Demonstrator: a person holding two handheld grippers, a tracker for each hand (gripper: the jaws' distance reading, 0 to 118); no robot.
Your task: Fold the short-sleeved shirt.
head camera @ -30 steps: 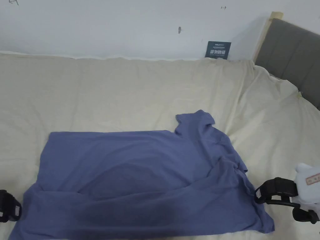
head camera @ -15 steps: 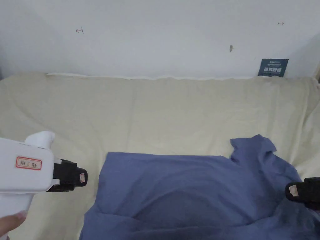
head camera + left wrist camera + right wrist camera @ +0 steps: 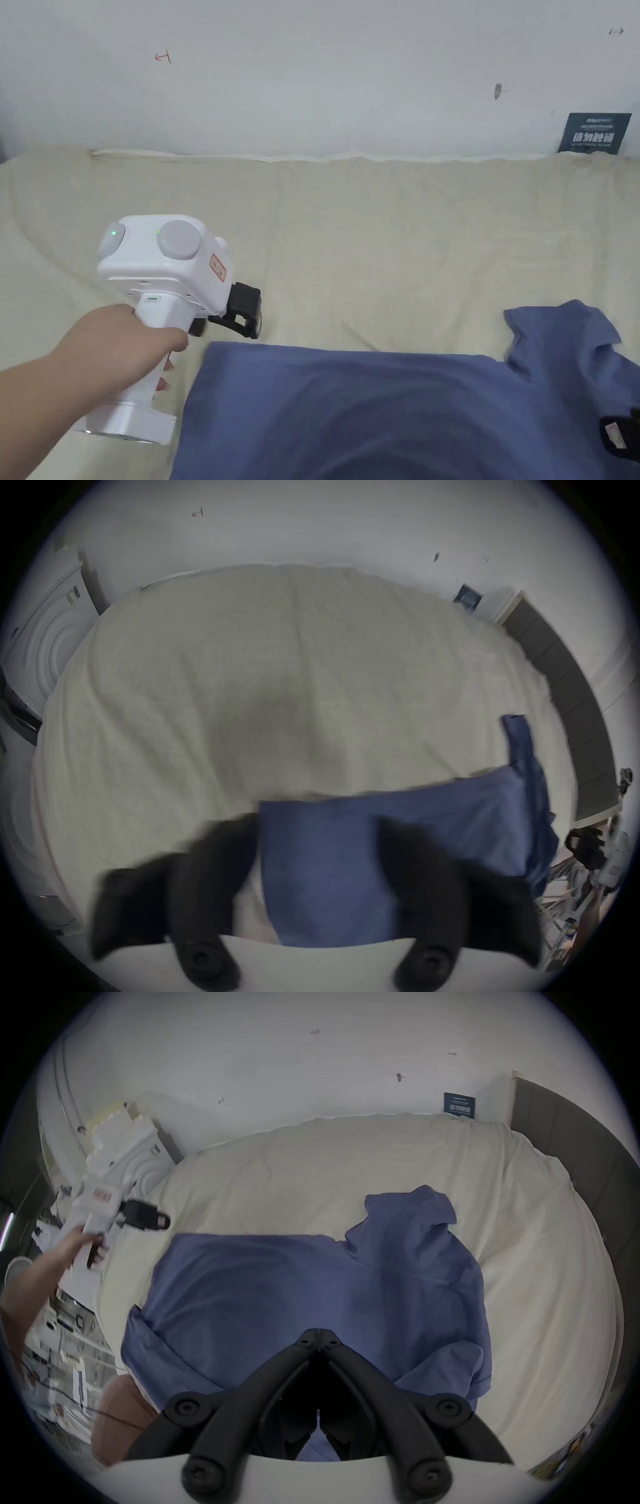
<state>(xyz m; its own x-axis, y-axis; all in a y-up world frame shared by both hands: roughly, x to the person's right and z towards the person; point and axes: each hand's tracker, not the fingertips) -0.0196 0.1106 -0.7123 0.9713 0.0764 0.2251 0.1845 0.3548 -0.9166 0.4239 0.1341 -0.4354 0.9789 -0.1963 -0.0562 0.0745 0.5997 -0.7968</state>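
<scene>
Left gripper [image 3: 240, 319], jaws apart, nears the shirt [image 3: 375, 412] corner — grasp comes next; right gripper [image 3: 318, 1342] jaws together, empty.

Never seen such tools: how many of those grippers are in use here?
2. The left gripper hovers by the shirt's far left corner; the right gripper, jaws together, is over the shirt's near right part.

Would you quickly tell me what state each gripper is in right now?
Left gripper: open, holding nothing, over the far corner of the shirt.
Right gripper: shut; whether it pinches shirt cloth cannot be told.
</scene>
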